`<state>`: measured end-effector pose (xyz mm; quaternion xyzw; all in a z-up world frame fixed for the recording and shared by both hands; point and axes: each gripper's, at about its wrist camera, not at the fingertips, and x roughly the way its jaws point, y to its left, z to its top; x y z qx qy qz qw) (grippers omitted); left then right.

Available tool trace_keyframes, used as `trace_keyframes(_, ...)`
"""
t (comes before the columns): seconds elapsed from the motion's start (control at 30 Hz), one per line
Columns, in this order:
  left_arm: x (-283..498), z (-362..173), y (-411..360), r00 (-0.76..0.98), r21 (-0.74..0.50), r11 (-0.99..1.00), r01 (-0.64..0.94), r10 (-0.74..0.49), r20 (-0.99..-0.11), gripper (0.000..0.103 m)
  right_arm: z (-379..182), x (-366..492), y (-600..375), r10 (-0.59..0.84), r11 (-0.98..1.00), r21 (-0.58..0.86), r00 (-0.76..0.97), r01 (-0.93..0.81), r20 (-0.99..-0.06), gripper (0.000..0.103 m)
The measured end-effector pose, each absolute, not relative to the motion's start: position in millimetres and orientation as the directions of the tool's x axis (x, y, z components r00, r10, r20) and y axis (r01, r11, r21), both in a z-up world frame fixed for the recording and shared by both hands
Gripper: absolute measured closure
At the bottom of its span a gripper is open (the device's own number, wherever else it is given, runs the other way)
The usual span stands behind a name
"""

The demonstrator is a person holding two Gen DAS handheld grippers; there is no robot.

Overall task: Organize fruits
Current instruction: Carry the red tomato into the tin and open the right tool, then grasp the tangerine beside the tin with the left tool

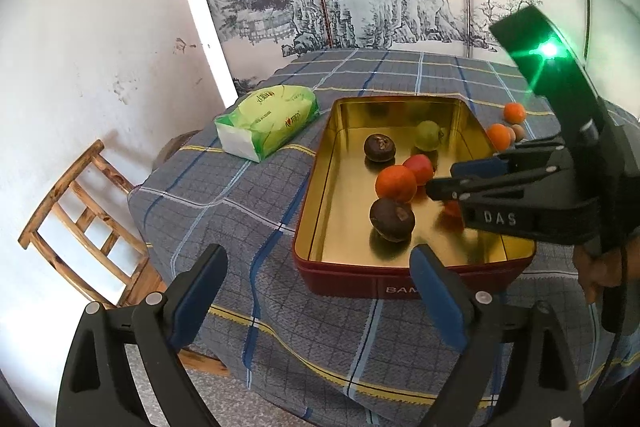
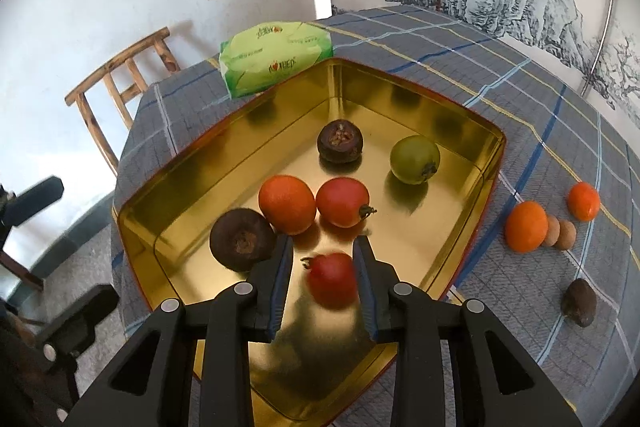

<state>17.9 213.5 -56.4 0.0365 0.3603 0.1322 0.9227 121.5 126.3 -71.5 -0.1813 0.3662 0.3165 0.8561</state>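
Observation:
A red tin with a gold inside stands on the checked cloth. It holds two dark brown fruits, an orange, a red tomato and a green fruit. My right gripper hangs over the tin's near end with its jaws narrowly apart. A second red tomato, blurred, shows between and below them, clear of the left pad. My left gripper is wide open with nothing between its fingers, just in front of the tin's near left corner.
Two oranges, two small tan fruits and a dark fruit lie on the cloth right of the tin. A green tissue pack sits behind its left corner. A wooden chair stands beside the table's left edge.

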Motion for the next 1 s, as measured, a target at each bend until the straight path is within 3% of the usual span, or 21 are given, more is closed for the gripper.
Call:
trace_keyframes(0.27,19,-58,210,0.705,0.163,0.967,-0.197,0.256,-0.662,0.012,-49,107,86,0.464,0.756,-0.054,0.592,-0.652,-0.659,0.069)
trace_keyframes(0.37,18,-55,201,0.718,0.162,0.974,-0.161,0.228,-0.658,0.012,-43,98,37,0.434,0.8,-0.068,0.654,-0.596,-0.62,0.064)
trace_keyframes(0.63,29,-32,153,0.748,0.09,0.996,0.026,0.04,-0.662,0.012,-56,100,-118,0.173,0.928,-0.151,0.755,-0.339,-0.632,0.063)
trace_keyframes(0.77,54,-21,121,0.729,0.091,0.986,0.138,-0.039,-0.683,0.017,-64,102,-174,0.073,0.951,-0.187,0.769,-0.245,-0.635,0.063)
trace_keyframes(1.0,129,-15,68,0.643,0.129,0.907,0.401,-0.178,-0.745,0.026,-73,108,-218,0.104,0.972,-0.094,0.755,-0.214,-0.647,0.063)
